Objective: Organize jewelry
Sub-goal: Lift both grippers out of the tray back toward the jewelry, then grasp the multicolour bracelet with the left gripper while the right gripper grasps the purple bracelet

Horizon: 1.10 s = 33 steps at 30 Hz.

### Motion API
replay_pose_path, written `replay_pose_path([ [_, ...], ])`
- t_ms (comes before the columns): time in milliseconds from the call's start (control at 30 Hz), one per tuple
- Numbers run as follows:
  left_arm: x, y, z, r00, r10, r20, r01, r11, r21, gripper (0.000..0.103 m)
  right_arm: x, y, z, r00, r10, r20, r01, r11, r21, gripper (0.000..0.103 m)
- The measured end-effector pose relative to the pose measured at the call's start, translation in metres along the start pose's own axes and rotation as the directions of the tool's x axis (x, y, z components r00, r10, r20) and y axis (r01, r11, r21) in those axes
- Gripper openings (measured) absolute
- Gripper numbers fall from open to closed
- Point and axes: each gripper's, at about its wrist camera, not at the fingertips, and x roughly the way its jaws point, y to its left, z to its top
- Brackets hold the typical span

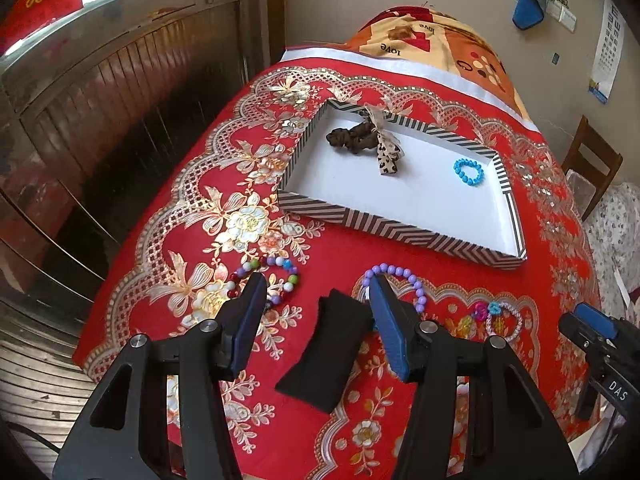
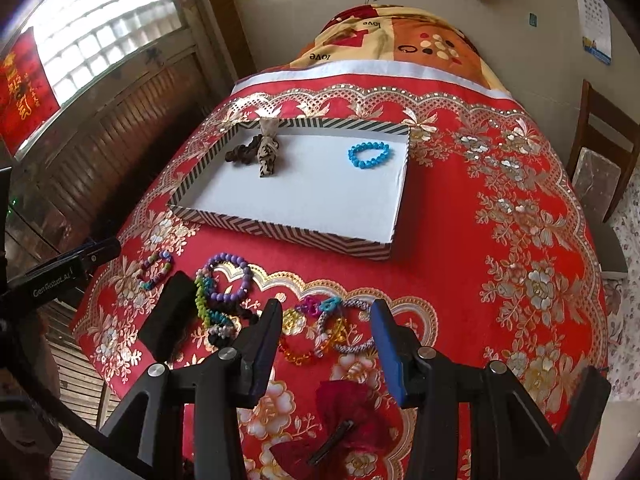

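Observation:
A shallow tray with a striped rim holds a brown scrunchie, a leopard-print ribbon and a blue bead bracelet. My left gripper stands open above a black pouch, with a multicolour bead bracelet at its left finger and a purple bead bracelet at its right. My right gripper is open over a silver braided bracelet, an orange bead bracelet and small pink and teal pieces. Neither gripper holds anything.
A dark red hair clip lies under the right gripper. A green chain lies beside the purple bracelet. A red floral cloth covers the table. A wooden chair stands at the right, a wooden wall at the left.

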Motion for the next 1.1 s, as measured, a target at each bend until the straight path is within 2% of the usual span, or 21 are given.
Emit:
replay_pose_path([
  [233,-0.006,0.004,-0.006,1.0,0.003,0.003,-0.003,1.0,0.003,0.053,-0.001,0.005,-0.007,1.0,0.004,-0.011,-0.005,1.0,-0.004,0.046],
  [300,-0.007,0.006,-0.008,1.0,0.001,0.002,-0.001,1.0,-0.001,0.053,-0.002,0.007,-0.008,1.0,0.008,-0.012,-0.008,1.0,-0.004,0.051],
  [400,-0.007,0.01,-0.009,1.0,-0.009,-0.008,0.008,1.0,-0.007,0.053,-0.002,0.01,-0.01,1.0,0.015,-0.011,-0.015,1.0,-0.008,0.053],
  [733,0.006,0.058,-0.012,0.99,-0.103,-0.098,0.089,0.986,-0.141,0.053,0.006,0.019,-0.014,0.999,0.029,-0.039,-0.03,0.999,-0.022,0.053],
  [1100,0.044,0.094,-0.015,0.977,-0.111,-0.183,0.072,0.976,-0.208,0.053,0.036,0.037,-0.001,0.994,0.085,-0.068,-0.089,0.994,-0.056,0.053],
])
